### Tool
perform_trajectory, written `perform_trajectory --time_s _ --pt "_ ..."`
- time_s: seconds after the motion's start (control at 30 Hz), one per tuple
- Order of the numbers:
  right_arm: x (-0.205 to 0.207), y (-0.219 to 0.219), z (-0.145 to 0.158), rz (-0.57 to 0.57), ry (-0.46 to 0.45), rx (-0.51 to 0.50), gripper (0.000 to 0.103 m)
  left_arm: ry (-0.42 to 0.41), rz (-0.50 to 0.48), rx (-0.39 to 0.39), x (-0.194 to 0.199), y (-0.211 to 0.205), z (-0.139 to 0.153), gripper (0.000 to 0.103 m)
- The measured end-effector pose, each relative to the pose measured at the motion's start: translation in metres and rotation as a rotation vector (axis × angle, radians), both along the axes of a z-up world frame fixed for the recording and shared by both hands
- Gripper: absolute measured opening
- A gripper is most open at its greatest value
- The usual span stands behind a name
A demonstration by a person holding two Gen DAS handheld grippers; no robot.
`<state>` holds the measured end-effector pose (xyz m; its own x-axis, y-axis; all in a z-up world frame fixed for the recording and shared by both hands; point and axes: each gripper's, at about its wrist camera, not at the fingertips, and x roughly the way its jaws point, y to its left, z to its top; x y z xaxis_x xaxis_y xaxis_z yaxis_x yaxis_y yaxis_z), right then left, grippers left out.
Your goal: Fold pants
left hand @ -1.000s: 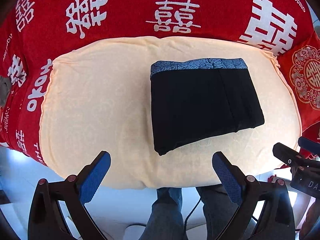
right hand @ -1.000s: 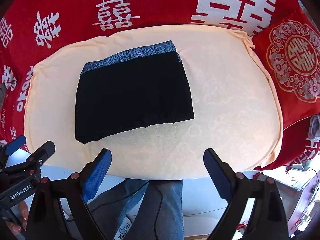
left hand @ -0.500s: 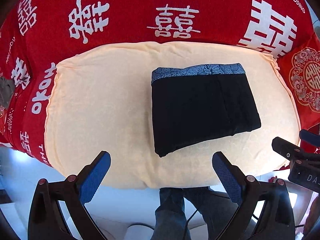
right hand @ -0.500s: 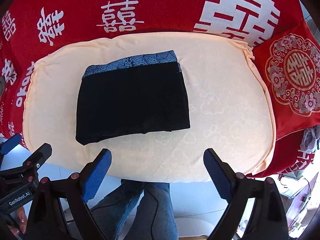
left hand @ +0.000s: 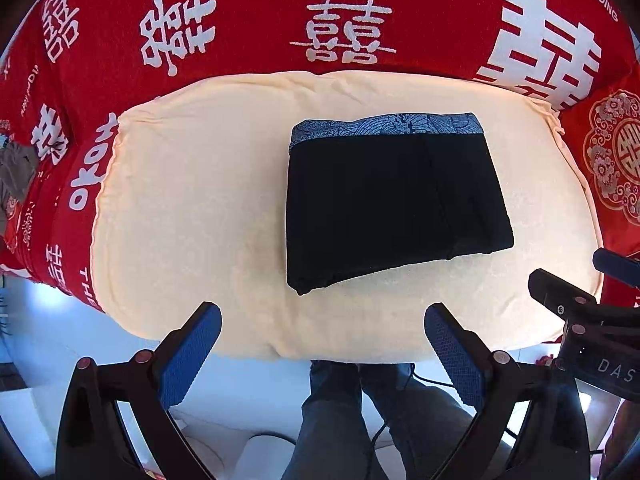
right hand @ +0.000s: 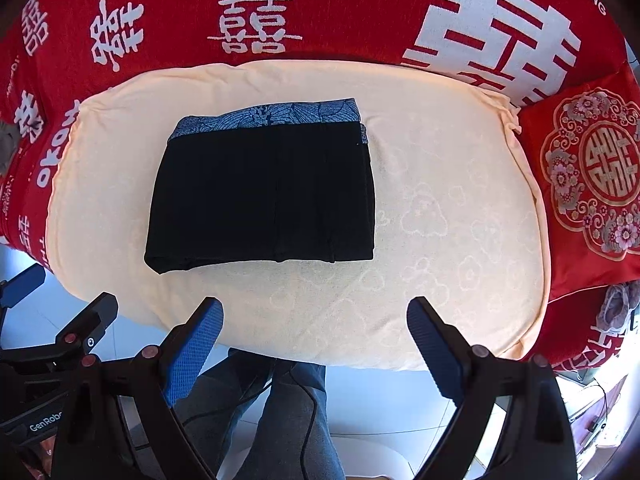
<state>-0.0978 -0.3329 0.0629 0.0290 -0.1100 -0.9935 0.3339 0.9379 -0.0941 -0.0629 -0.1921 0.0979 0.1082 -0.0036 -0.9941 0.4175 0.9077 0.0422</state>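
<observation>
Black fabric, folded into a compact rectangle, is what we see of the pants (left hand: 394,204) lying flat on the cream cushion (left hand: 192,208), with their blue patterned waistband (left hand: 384,128) along the far edge of the fold. They sit toward the middle of the cushion, nearer its far edge than its near one, and 1 near corner of the bundle sticks out a little lower than the other. Our left gripper (left hand: 322,336) hangs over the cushion's near edge with its 2 blue-padded fingers (left hand: 192,354) spread wide and nothing between them. Our right gripper (right hand: 314,328) is likewise spread wide and empty, also above the near edge, apart from the pants. Behind the cushion runs a red cloth with white characters (right hand: 256,24), and a red embroidered pillow (right hand: 592,172) sits at the cushion's right edge. Below we see jeans-clad legs (right hand: 296,412).
</observation>
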Motion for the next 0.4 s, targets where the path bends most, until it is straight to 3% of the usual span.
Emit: perform_trajectory --time_s 0.4 --pt "-0.0076 -0.0083 -0.0023 0.004 0.004 0.014 0.095 0.015 0.006 -0.016 -0.0063 -0.0032 0.0014 0.102"
